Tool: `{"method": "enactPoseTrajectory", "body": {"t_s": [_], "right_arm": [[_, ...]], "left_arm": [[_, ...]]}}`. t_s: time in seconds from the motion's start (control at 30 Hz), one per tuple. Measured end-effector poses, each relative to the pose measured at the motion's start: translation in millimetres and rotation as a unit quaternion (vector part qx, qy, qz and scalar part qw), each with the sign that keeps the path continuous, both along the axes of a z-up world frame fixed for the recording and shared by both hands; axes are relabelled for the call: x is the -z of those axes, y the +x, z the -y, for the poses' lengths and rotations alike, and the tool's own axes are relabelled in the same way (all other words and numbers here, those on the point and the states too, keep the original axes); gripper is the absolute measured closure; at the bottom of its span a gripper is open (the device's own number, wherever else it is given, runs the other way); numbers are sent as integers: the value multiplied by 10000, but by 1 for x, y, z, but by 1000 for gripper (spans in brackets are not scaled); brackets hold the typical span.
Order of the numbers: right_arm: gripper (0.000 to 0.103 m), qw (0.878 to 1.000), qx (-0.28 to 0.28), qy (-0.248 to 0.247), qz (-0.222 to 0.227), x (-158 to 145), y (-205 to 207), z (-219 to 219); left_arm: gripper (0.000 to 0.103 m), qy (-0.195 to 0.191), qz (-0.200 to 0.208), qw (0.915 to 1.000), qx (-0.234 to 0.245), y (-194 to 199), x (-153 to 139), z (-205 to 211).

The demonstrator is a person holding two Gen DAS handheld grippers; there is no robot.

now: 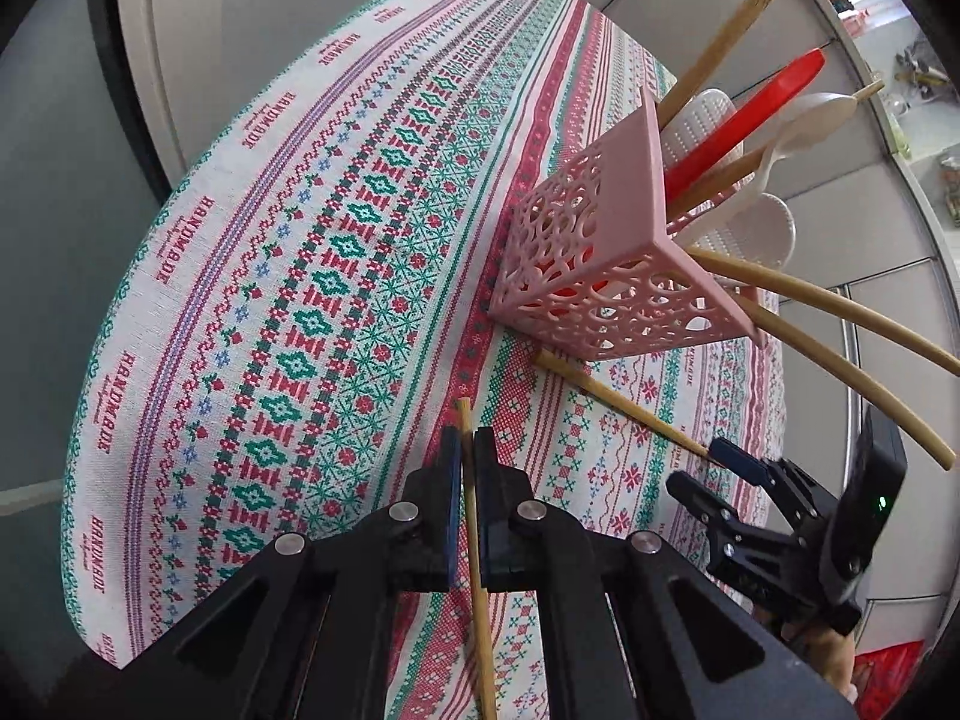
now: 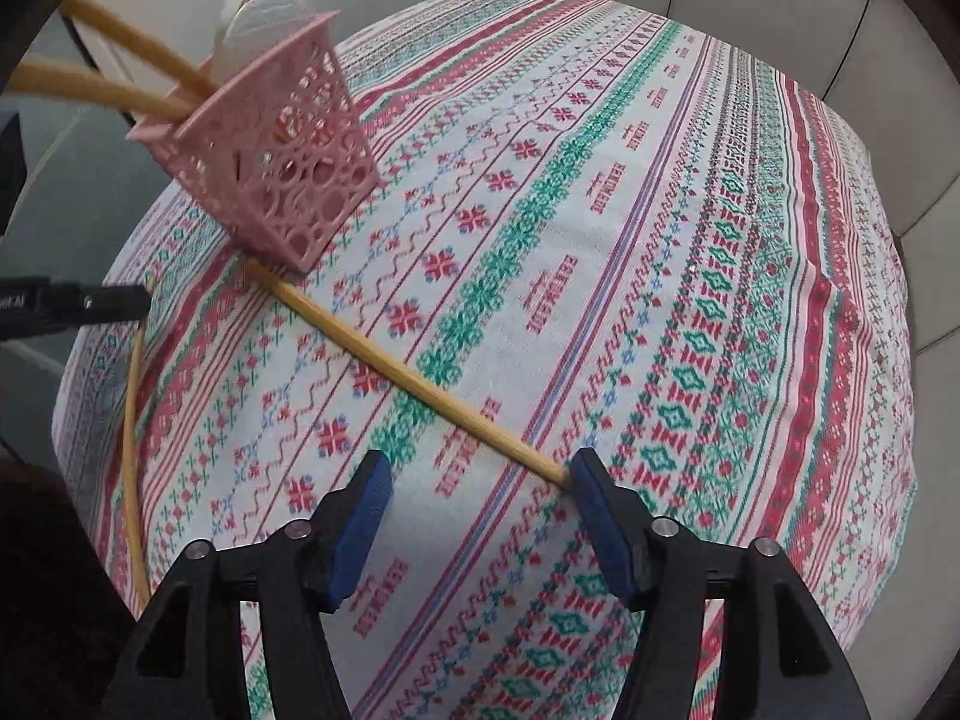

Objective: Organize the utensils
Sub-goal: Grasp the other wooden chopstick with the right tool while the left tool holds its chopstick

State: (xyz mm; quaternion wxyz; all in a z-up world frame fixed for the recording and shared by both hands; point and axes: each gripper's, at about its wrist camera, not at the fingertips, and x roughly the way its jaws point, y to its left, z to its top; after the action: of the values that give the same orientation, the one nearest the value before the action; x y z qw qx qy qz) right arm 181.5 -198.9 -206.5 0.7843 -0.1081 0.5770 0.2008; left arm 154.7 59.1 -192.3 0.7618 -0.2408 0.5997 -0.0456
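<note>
A pink lattice basket (image 1: pixel 600 252) (image 2: pixel 282 168) stands on the patterned tablecloth (image 1: pixel 312 276). It holds a red spatula (image 1: pixel 750 120), white spoons (image 1: pixel 798 120) and several wooden handles. My left gripper (image 1: pixel 467 438) is shut on a thin bamboo chopstick (image 1: pixel 480 600), which the right wrist view shows hanging from it over the table's left edge (image 2: pixel 132 438). A second chopstick (image 2: pixel 408 372) (image 1: pixel 624 405) lies on the cloth, running from the basket's foot. My right gripper (image 2: pixel 480 510) stands open over the chopstick's near end, which touches the tip of the right-hand finger (image 2: pixel 600 510).
Two long curved bamboo sticks (image 1: pixel 840 312) jut out of the basket towards my right gripper (image 1: pixel 702 468). The cloth drops off at the table's rounded edge (image 1: pixel 120 420). Pale panels (image 2: pixel 870 90) rise behind the table.
</note>
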Motion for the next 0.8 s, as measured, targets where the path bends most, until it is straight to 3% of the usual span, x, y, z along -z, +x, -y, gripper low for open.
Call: {"method": "enactPoseTrajectory", "body": {"t_s": [0.13,0.37,0.63,0.8], "right_arm": [[35,9991,-28,308,-297,7,10,3],[37,9946,-798,181,-636,7,-14,-19],[53,9870,-1556,-370,-179,3,-39,-79],[66,9852,-1635,-509,7,3,-33,-115]], "left_arm": [[100,-79,-34,9999,76,1,-2,-9],[100,-90,6,9999,84,3,-19,-49],[100,175,205,9996,78,-2,-36,-71],[100,302,262,9991,111,-5,-39,-74]]}}
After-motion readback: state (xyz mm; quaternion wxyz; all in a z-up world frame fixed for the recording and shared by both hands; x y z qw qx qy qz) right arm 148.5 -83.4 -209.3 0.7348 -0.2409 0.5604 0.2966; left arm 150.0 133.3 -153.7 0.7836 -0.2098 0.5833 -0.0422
